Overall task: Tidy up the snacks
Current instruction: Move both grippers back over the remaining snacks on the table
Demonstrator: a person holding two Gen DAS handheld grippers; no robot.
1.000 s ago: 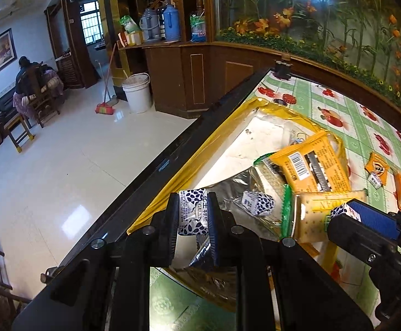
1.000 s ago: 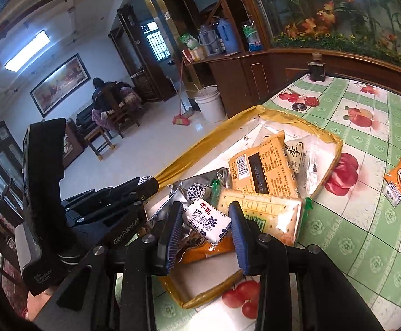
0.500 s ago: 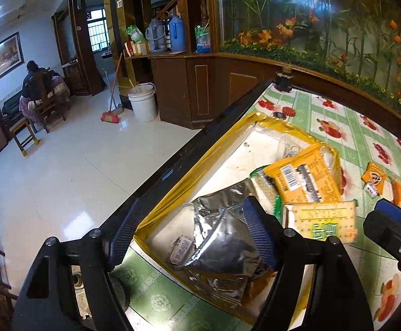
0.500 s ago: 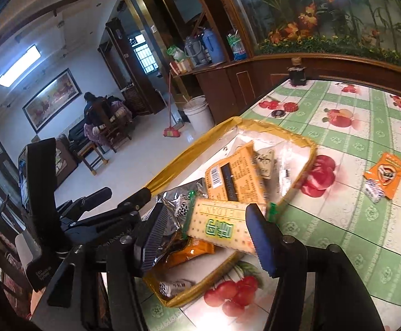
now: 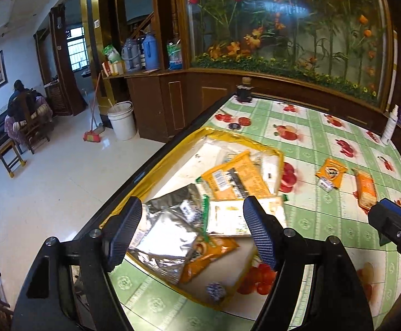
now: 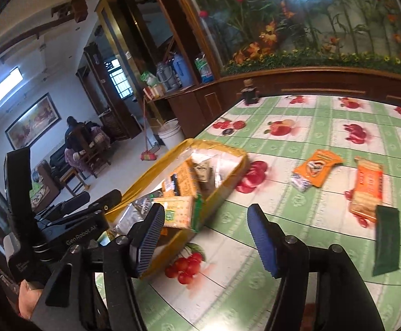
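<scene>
A yellow-rimmed tray (image 5: 172, 162) at the table's left edge holds a silver foil bag (image 5: 167, 229), an orange packet (image 5: 236, 176), a cracker pack (image 5: 228, 218) and a blue-and-white candy (image 5: 215, 291). My left gripper (image 5: 192, 231) hangs open above its near end, holding nothing. My right gripper (image 6: 206, 234) is over the tablecloth just right of the tray (image 6: 228, 190); its jaws are opening with nothing between them. Loose to its right lie an orange sachet (image 6: 316, 167), a small candy (image 6: 301, 183), an orange biscuit pack (image 6: 367, 187) and a dark green packet (image 6: 387, 240).
The black table edge (image 5: 145, 171) drops to a tiled floor on the left. A dark jar (image 5: 244, 92) stands at the table's far end and a white spray bottle (image 5: 389, 129) at the far right. A person (image 5: 21, 104) sits far off.
Each gripper held a blue-and-white candy over the tray; both have opened and let go. Both have pulled back and up, the right one swinging rightward over the tablecloth.
</scene>
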